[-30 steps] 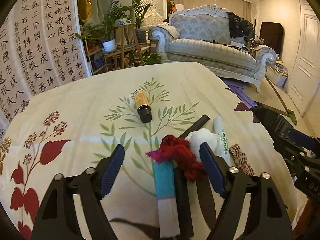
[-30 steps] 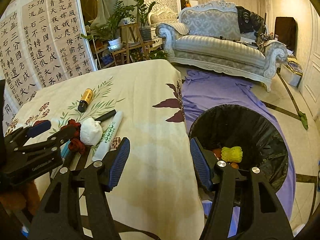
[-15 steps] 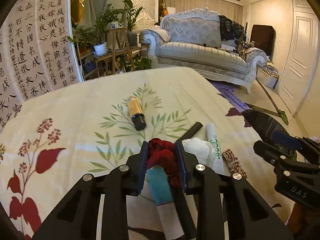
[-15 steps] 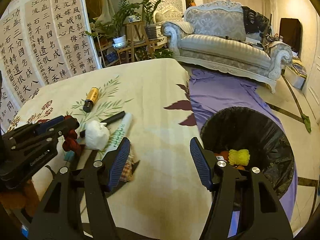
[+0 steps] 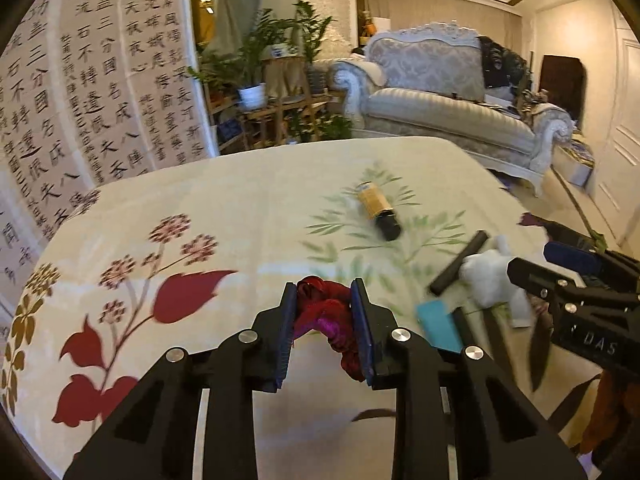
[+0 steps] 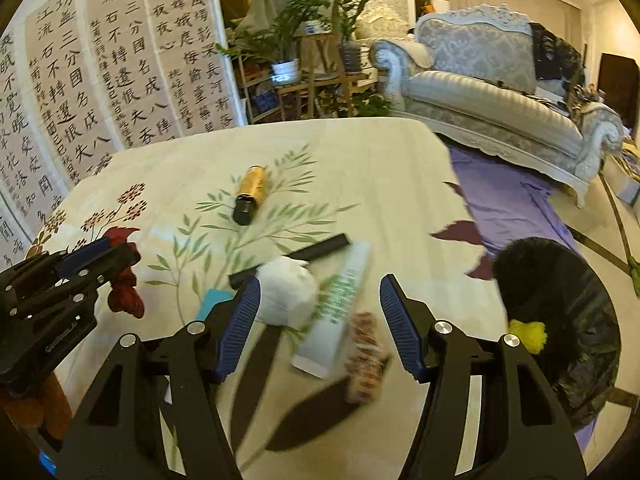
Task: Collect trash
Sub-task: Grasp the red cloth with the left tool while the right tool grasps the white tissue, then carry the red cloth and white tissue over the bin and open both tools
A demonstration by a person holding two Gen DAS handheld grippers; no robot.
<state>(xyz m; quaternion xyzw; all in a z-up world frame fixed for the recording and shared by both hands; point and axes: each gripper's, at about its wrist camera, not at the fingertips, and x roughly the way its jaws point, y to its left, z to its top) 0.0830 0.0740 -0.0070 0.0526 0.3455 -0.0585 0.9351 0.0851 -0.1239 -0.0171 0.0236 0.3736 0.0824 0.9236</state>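
Red cloth scrap, crumpled, pinched between the pads of the left gripper; its loose end hangs below the pads, above the tablecloth. No clear long axis; bunched. In the right wrist view the same scrap dangles from the left gripper at the left side of the table.

Right gripper spread wide, holding nothing, poised over the white wad and the white tube. Tube's long axis runs from near the camera away and slightly right; flat crimped end nearest. Black stick lies crosswise behind the wad, touching it. Small striped wrapper just right of the tube. Teal card left of the wad.

Brown bottle farther back, well apart, dark cap pointing toward the camera.

Open cloth to the left and at the back. Table's right edge drops to a purple sheet on the floor; black-lined bin stands beside that edge, a yellow lump inside.
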